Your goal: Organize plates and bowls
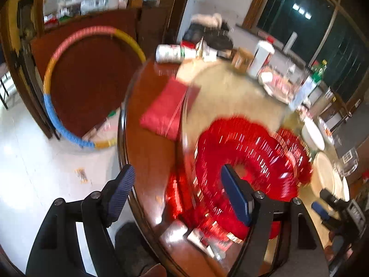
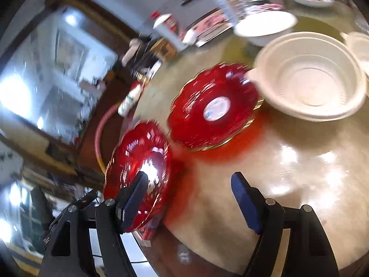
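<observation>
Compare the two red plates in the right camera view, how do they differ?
The farther red plate lies flat and shows a white sticker at its centre; the nearer red plate has no sticker visible, only glare. The farther one touches the white bowl; the nearer one sits at the table's edge. Both are glossy red, scalloped and gold-rimmed.

Motion blur: near red plate (image 1: pixel 249 161), detail lost. Far clutter (image 1: pixel 272 69) on surface (image 2: pixel 288 161): items unreadable. Red plate (image 2: pixel 140 175) partly hidden behind tool finger (image 2: pixel 135 205). White bowl (image 2: pixel 359 46) cut off at frame edge.
</observation>
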The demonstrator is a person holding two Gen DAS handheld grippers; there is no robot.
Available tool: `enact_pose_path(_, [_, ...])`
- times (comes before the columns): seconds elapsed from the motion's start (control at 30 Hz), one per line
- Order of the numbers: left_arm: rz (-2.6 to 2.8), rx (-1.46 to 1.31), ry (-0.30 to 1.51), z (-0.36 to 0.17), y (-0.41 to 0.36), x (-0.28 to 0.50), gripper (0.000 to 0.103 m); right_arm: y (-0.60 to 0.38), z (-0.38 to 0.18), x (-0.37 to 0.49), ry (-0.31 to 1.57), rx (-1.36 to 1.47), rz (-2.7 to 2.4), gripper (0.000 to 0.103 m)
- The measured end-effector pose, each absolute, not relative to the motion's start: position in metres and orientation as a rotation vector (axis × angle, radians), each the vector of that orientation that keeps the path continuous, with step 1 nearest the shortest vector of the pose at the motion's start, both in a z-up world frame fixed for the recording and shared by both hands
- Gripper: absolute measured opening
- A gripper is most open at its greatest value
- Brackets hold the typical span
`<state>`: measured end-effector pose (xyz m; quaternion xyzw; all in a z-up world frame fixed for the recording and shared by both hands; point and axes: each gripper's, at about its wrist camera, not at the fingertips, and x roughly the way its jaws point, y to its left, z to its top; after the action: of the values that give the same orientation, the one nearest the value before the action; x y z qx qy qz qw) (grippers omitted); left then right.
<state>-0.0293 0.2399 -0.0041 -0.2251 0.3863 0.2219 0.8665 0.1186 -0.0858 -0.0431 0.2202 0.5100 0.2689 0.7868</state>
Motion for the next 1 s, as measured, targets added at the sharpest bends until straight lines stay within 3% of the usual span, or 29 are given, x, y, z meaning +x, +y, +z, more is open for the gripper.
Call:
enact_pose_path(0.23, [0.252, -0.399, 0.779, 0.052, 0.199, 0.048, 0.082, -0.101, -0.055, 0.148, 1.116, 0.605, 0.572, 0.077])
enact_pose_path(0.57, [0.067, -0.401, 1.07, -0.002, 0.135, 0.194, 0.082, -0.101, -0.081, 0.192, 1.166, 0.677, 0.506, 0.077])
enact_pose_path(0.83, [0.044, -0.356, 1.182, -0.041, 0.115, 0.234, 0.082, -0.098, -0.091, 0.209, 1.172, 0.673, 0.499, 0.064])
enact_pose_path(0.93, [0.027, -0.308, 1.227, -0.054, 0.104, 0.236, 0.081, -0.097, -0.096, 0.212, 1.183, 0.668, 0.495, 0.051])
enact_pose_path(0.97, [0.031, -0.291, 1.23, -0.055, 0.101, 0.238, 0.077, -0.097, -0.097, 0.212, 1.183, 0.662, 0.491, 0.046])
enact_pose_path(1.0, [0.035, -0.275, 1.233, -0.057, 0.099, 0.238, 0.064, -0.096, -0.097, 0.213, 1.184, 0.65, 0.486, 0.039])
